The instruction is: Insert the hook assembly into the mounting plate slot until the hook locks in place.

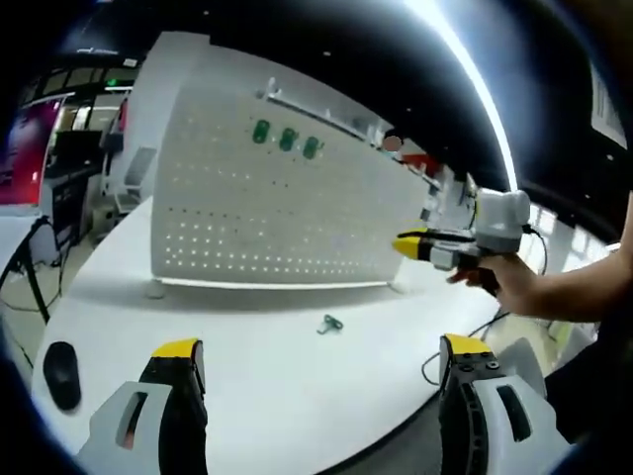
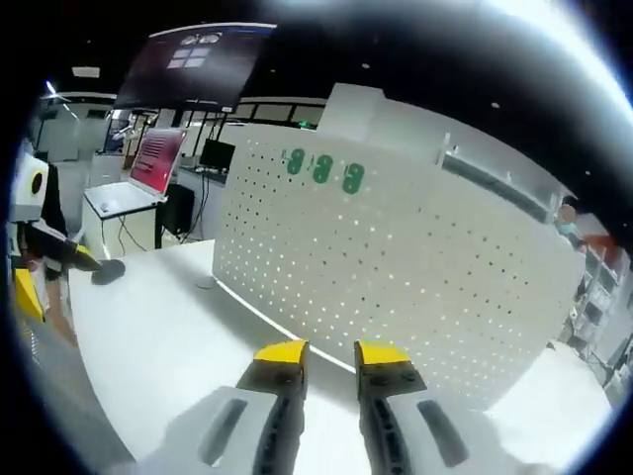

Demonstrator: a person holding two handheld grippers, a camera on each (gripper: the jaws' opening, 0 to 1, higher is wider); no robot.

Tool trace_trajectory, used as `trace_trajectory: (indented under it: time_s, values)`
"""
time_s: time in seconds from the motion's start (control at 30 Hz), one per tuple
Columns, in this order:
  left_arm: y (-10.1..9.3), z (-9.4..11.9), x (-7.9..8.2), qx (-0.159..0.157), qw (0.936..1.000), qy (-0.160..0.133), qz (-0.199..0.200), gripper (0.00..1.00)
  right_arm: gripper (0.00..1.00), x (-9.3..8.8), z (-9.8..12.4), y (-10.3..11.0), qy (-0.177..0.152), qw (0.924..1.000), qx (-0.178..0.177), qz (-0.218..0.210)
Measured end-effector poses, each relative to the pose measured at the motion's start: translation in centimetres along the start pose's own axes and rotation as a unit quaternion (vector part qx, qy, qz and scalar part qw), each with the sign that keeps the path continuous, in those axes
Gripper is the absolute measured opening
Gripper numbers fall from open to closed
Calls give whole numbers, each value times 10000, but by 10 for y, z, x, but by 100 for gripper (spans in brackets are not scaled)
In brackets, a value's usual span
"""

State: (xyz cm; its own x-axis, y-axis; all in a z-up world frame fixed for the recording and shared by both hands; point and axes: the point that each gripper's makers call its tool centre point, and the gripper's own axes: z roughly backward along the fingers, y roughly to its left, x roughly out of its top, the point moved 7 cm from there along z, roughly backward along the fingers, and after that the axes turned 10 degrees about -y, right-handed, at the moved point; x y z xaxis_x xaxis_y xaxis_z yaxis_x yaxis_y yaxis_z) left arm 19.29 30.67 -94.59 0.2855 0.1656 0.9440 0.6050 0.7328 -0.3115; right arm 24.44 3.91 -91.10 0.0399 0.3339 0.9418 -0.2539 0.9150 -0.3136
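A white pegboard [image 1: 277, 203] stands upright on a white table [image 1: 257, 376], with three green hooks [image 1: 287, 139] already seated in a row near its top edge. A fourth hook [image 1: 329, 324] lies loose on the table, just in front of the board's foot and well apart from both tools. The left gripper [image 1: 321, 361] hovers low over the near table edge, jaws spread wide and empty. The right gripper [image 2: 331, 354] faces the board with its jaws released, a narrow gap between the yellow tips and nothing held; in the left gripper view it [image 1: 410, 244] appears at the board's right end, carried by a hand [image 1: 514, 282]. Judged from this, the loose hook is not yet picked up; grasping, aligning with a slot and locking all remain.
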Motion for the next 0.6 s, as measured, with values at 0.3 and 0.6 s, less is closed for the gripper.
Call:
trace_trajectory:
  time_s: [0.3, 0.6]
  values:
    - [2, 0, -1, 36, 10000, 22, -25, 100, 18, -21, 43, 5, 342, 9992, 12, 210]
    - [0, 0, -3, -20, 9999, 104, -133, 100, 19, -36, 71, 10, 572, 9983, -91, -22]
